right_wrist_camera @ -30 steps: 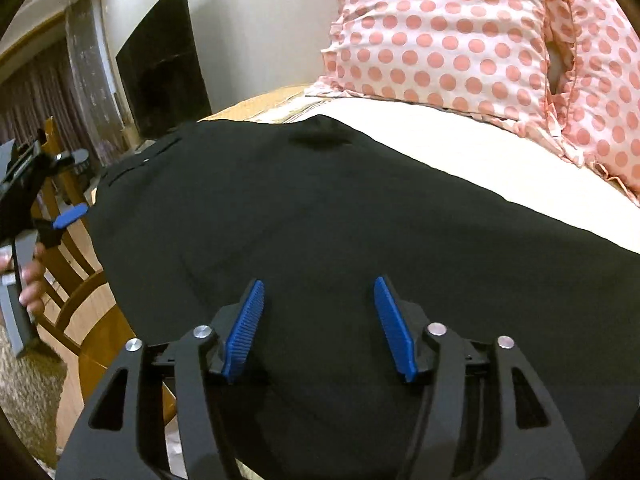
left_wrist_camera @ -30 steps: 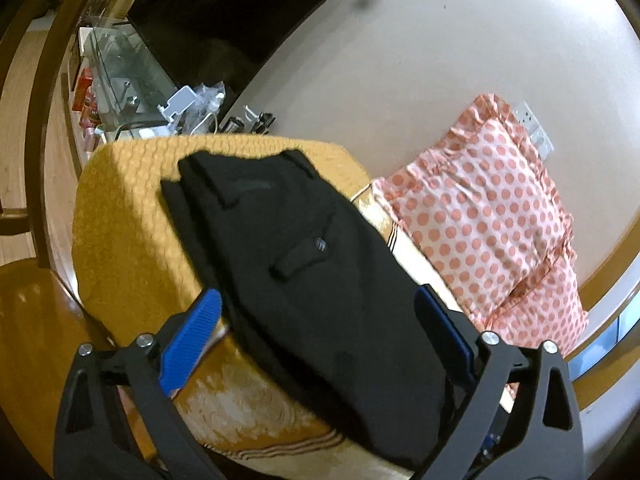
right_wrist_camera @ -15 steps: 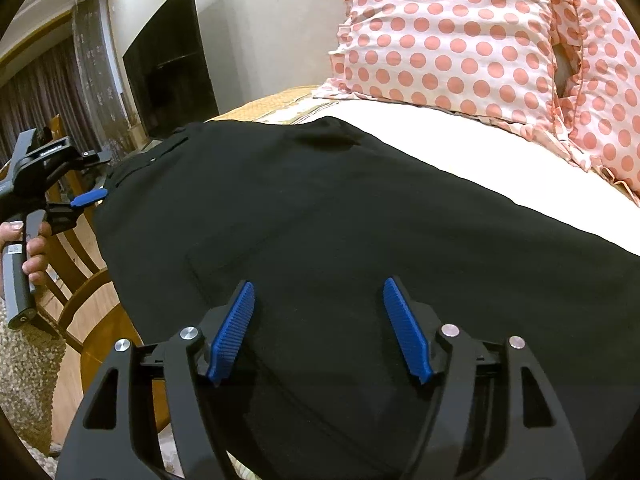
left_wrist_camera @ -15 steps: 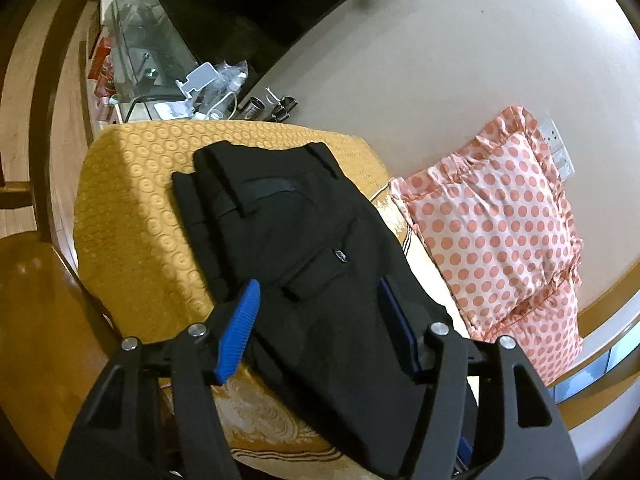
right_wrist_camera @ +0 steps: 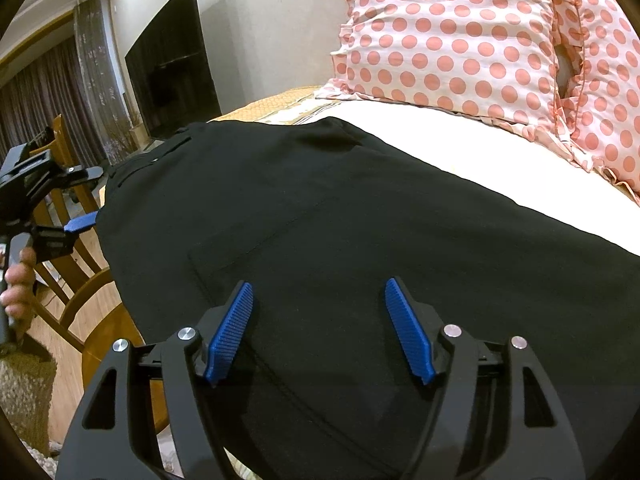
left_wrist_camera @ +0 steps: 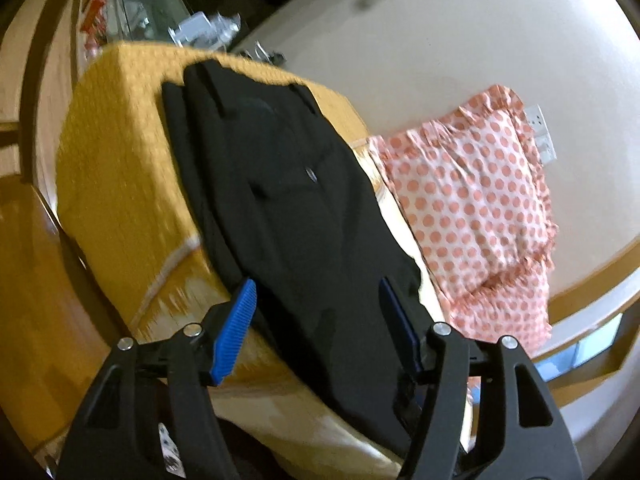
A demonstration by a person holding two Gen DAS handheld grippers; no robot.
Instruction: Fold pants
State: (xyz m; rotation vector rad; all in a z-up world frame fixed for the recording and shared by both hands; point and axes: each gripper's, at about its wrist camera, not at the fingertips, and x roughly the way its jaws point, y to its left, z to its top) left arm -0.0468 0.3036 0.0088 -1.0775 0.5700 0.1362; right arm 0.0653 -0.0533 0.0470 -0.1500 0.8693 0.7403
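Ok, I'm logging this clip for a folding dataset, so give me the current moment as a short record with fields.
garment: black pants, lying flat lengthwise on the bed
surface: bed with yellow cover
left gripper: open, above the pants, holding nothing
right gripper: open, low over the pants, holding nothing
nearby: polka-dot pillow beside the pants
background: dark TV screen, wooden chair
fold progress: no cross fold visible yet

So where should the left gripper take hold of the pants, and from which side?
Probably the near long edge of the pants, where it overhangs the yellow cover. The left gripper, jaws open, already faces that edge, so it can come from the chair side and pinch the doubled layers.
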